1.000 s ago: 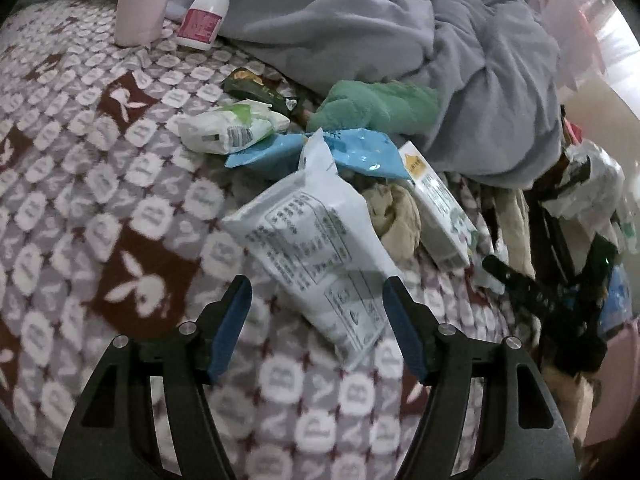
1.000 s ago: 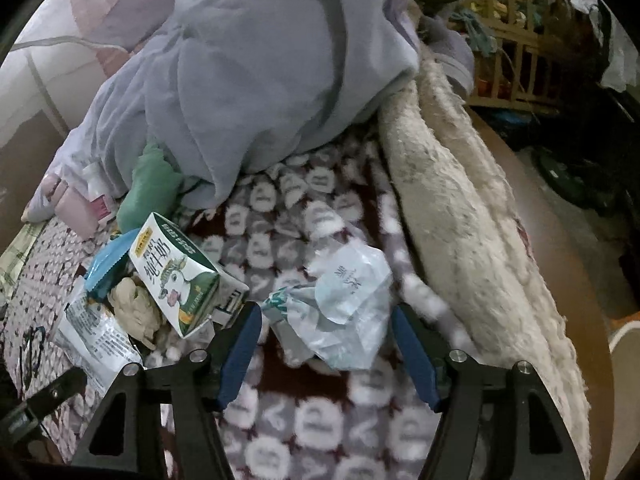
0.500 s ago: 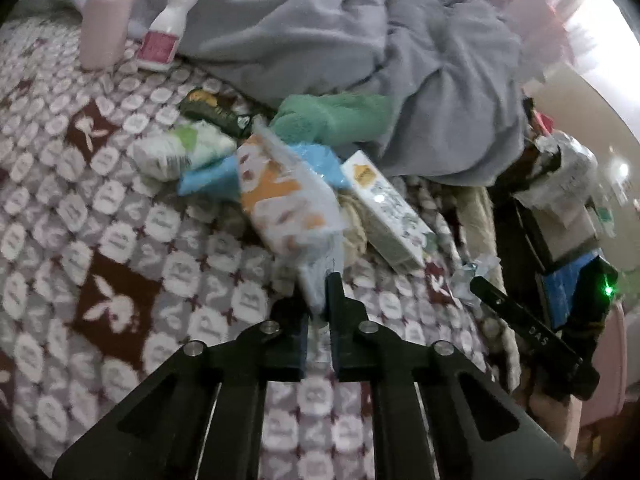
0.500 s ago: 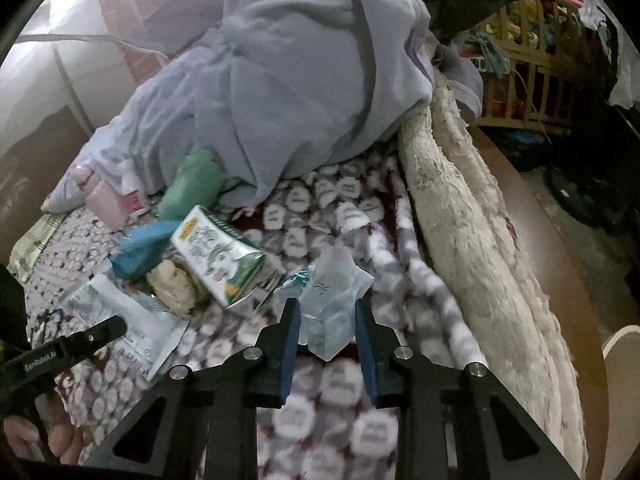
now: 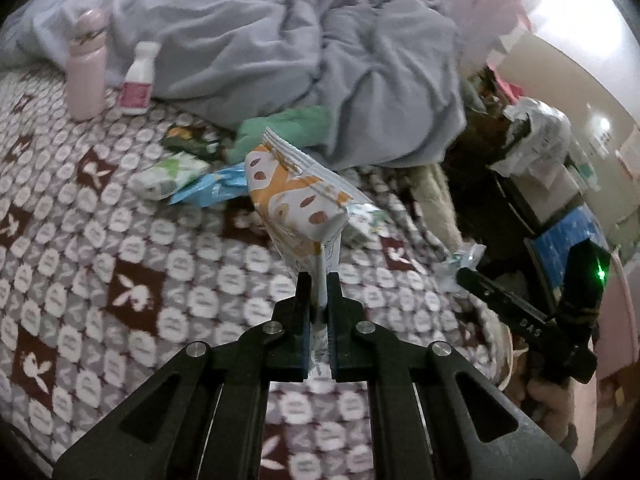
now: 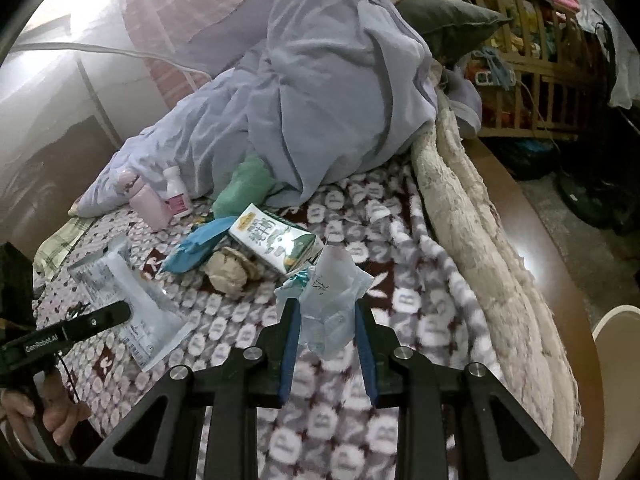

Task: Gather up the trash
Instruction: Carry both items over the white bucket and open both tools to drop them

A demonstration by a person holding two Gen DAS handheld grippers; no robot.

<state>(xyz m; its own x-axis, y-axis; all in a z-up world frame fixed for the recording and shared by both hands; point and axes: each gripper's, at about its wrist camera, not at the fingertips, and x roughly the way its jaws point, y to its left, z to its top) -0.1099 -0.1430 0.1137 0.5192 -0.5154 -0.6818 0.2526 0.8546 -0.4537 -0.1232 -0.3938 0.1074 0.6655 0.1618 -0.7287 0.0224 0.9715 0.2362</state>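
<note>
In the left wrist view the left gripper [image 5: 319,292] sits at the lower centre of the frame, its jaws nearly together and pinching the bottom edge of an orange-and-white snack bag [image 5: 298,196], which stands up above the rabbit-patterned blanket [image 5: 120,248]; behind it, toward the centre left, lie a blue wrapper [image 5: 212,192], a white-and-green tissue pack [image 5: 168,174] and a dark green wrapper [image 5: 188,142]; a green cloth [image 5: 288,126] sits at the foot of the crumpled grey duvet [image 5: 320,60]; a pink bottle [image 5: 86,68] and a small white bottle [image 5: 138,80] stand in the upper left.

In the right wrist view the right gripper [image 6: 326,320] is at the lower centre, its jaws narrowed around a crumpled clear plastic wrapper [image 6: 330,300] held above the blanket; just beyond it, at the centre, lies a green-and-white milk carton [image 6: 274,242], with a beige crumpled wad [image 6: 230,272] touching its left side; the snack bag shows its white printed back at the lower left of this frame; a cream fleece [image 6: 480,220] runs down the right edge of the bed.
</note>
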